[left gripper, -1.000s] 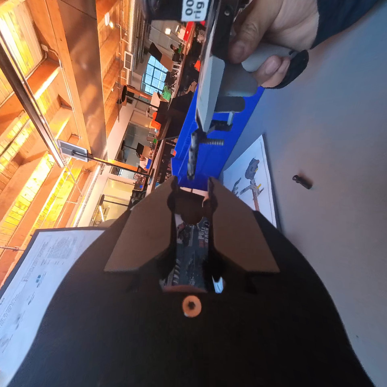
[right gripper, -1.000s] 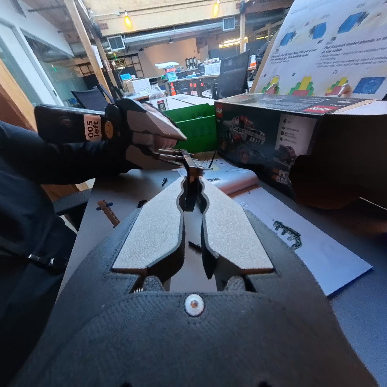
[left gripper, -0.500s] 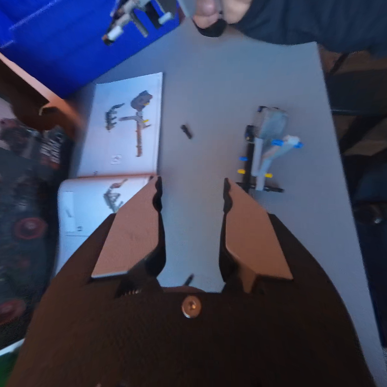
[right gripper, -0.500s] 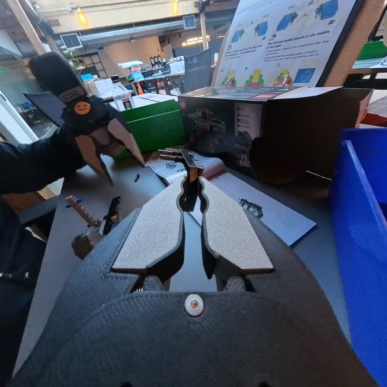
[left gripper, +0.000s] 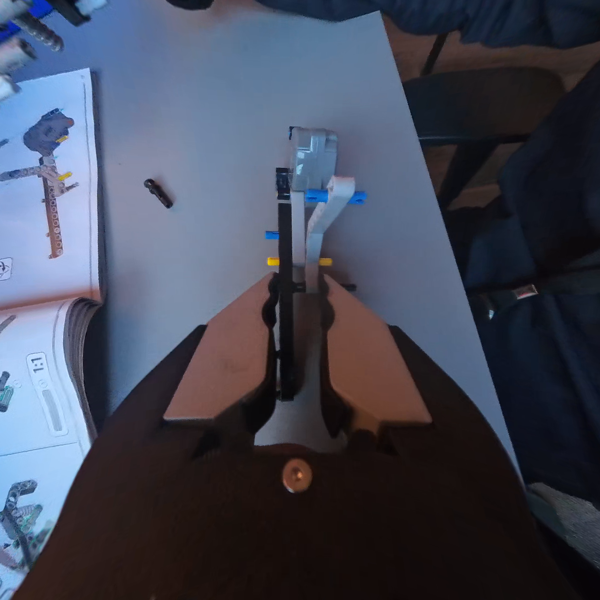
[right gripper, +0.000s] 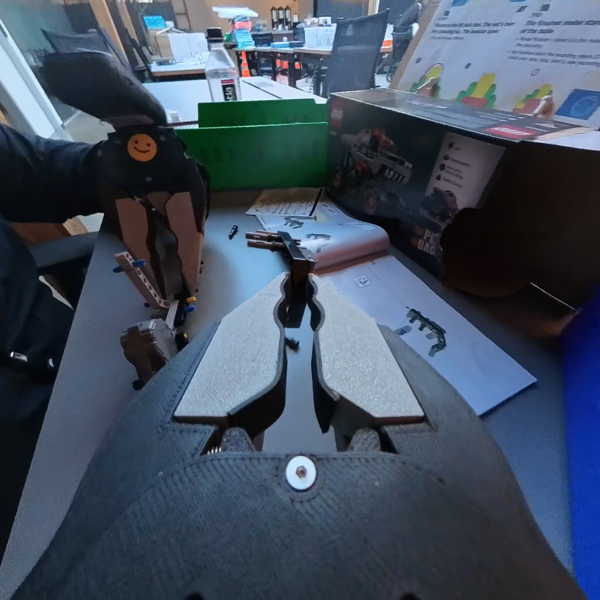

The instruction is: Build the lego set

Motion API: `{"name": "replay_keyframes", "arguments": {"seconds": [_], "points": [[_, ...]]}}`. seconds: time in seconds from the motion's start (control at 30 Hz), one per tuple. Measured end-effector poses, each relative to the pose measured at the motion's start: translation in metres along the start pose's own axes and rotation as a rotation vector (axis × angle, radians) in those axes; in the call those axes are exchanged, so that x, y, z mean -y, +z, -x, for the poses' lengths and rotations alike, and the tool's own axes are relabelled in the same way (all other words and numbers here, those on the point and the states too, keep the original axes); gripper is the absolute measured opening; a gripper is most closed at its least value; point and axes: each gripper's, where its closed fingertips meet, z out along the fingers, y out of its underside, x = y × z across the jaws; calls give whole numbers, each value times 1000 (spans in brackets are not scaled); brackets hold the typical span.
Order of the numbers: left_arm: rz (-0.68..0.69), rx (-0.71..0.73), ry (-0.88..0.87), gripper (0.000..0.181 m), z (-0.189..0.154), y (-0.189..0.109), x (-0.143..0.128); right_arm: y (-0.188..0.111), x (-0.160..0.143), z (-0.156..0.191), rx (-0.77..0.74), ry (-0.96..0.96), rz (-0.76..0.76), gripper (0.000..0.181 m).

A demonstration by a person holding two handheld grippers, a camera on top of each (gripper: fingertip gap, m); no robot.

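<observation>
Grey tabletop (left gripper: 227,97) filled the left wrist view, with an open instruction booklet (left gripper: 45,194) along its left edge. Taking the partly built chassis assembly (left gripper: 302,207) as landmark: it lay flat just right of a loose black pin (left gripper: 158,193), well apart from the booklet. The left gripper (left gripper: 298,285) straddled the assembly's near end, fingers moderately apart; the black beam (left gripper: 285,324) lay close against the left finger, but the right finger stood clear, so no clamp was made. Judged light and rigid, the assembly has pin joints that could pop under twist; the straight beams offer the best hold, not the protruding blue and yellow pins.

Right wrist view added what the first lacked: the right gripper (right gripper: 297,292) was closed narrowly on a small black-and-brown sub-assembly (right gripper: 285,250), held up right of the chassis. It also showed the set's box (right gripper: 406,181) and a green bin (right gripper: 259,152) beyond, and the left gripper pointing steeply down.
</observation>
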Motion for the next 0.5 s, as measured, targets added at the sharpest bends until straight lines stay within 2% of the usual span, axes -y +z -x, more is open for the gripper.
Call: {"name": "replay_keyframes", "arguments": {"seconds": [0.1,0.27,0.5], "points": [[3,-2,-23,20,2,0,0,5,-1,10,30,-28,13,6],[-35,-2,-125,21,15,-2,0,9,-7,7,11,-31,38,6],[-72,36,-156,21,39,-12,-10,9,-6,18,67,-56,41,6]]}}
